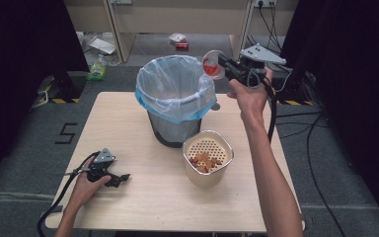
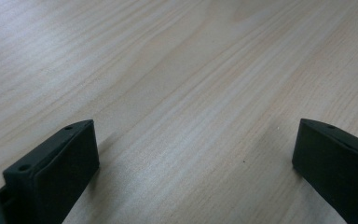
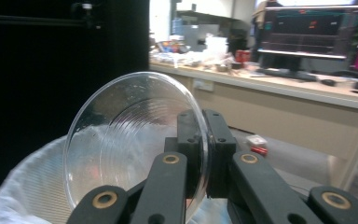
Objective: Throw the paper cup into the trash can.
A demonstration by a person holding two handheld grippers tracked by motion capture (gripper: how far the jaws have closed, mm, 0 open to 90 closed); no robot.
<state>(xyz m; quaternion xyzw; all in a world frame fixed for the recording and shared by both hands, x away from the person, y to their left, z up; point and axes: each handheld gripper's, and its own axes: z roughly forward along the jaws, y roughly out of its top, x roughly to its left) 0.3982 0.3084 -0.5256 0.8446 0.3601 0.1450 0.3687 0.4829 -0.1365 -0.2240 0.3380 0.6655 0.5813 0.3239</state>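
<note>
Tongs in the person's right hand [image 1: 227,65] are pinching the rim of a clear plastic bowl [image 1: 213,64], raised above the worktop [image 1: 128,197] at about one o'clock from its middle. From the right gripper view, the two black jaws are pressed together on the bowl's [image 3: 130,140] thin edge, with the bowl tilted nearly on its side and its ribbed inside facing left. Something red shows against the bowl in the high view; whether it sits inside or behind I cannot tell. The bowl hangs just beside the upper right rim of a dark bin [image 1: 175,128] lined with a pale blue bag [image 1: 172,89], and the bag's crinkled edge [image 3: 23,186] shows below the bowl in the right gripper view.

At about five o'clock from the bin, touching or nearly touching its base, stands a cream container [image 1: 208,165] with a perforated insert and some brownish scraps lying on it.

Over at eight o'clock, the left tongs [image 1: 119,178] rest on the worktop in the person's left hand [image 1: 86,185]. Their jaws are spread wide, with bare wood grain [image 2: 191,93] between them and nothing gripped.
</note>
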